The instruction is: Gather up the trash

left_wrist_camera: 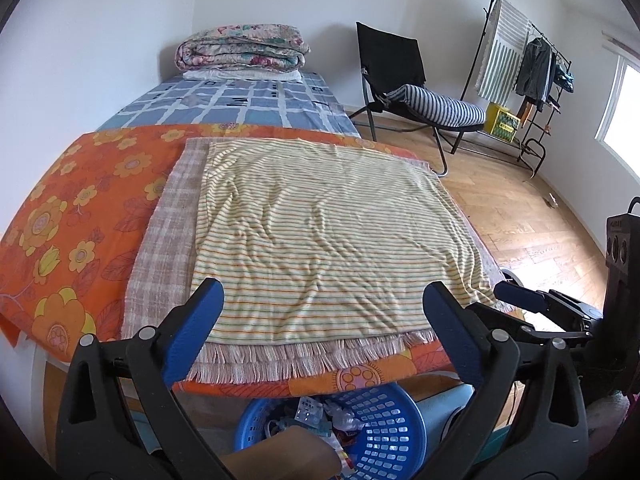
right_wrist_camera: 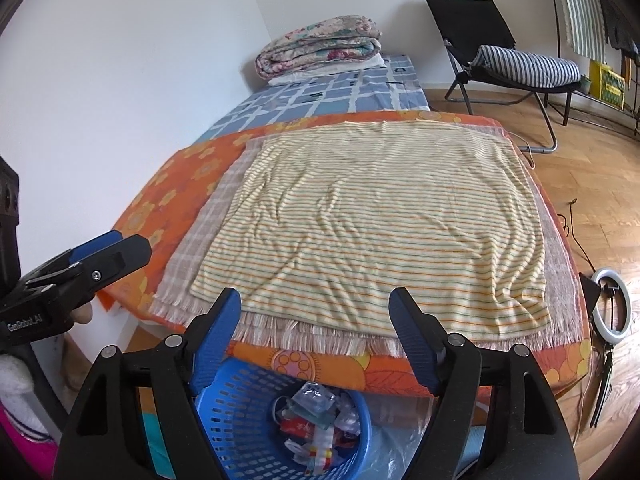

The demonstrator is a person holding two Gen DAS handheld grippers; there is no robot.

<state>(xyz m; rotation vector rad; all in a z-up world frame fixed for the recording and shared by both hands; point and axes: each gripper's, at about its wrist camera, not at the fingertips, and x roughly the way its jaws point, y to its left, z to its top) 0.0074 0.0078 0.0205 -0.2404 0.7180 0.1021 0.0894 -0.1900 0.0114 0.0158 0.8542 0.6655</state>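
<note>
While both grippers, left (left_wrist_camera: 324,336) and right (right_wrist_camera: 316,340), are hanging open and empty above the blue perforated plastic basket (right_wrist_camera: 240,412) of wrappers (right_wrist_camera: 316,424), the person is best checking the striped yellow cloth (right_wrist_camera: 380,216) for leftover trash.

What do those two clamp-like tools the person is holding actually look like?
Each is a black plastic gripper with two long fingers lined with ribbed blue pads and round silver pivot pins. The left gripper and the right gripper look alike. White lettering marks the left one's body in the right wrist view. A bright pink garment shows at that view's lower left corner.
</note>
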